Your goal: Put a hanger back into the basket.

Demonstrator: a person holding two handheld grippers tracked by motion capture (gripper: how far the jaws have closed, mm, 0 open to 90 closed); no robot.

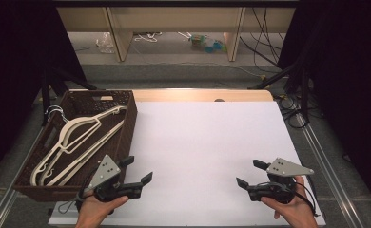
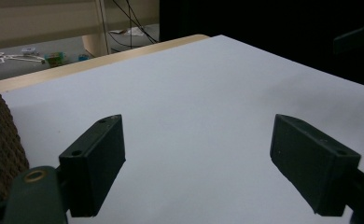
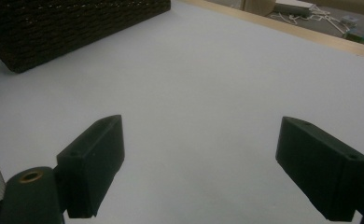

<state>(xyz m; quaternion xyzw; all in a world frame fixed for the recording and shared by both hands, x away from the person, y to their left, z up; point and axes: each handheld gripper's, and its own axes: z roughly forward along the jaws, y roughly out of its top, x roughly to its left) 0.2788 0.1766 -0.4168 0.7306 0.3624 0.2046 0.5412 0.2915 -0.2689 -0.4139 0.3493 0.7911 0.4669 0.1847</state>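
Hangers lie partly hidden behind basket wall.

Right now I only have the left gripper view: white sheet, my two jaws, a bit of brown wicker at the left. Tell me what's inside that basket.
Observer: White clothes hangers lie in the wicker basket, seen from the high view.
Operator: Say where the basket sits on the table.
Observer: At the table's left edge, just beside the left tongs.
Operator: Report the right tongs.
Observer: The right tongs are open with nothing between the jaws, low over the white sheet near its right front corner.
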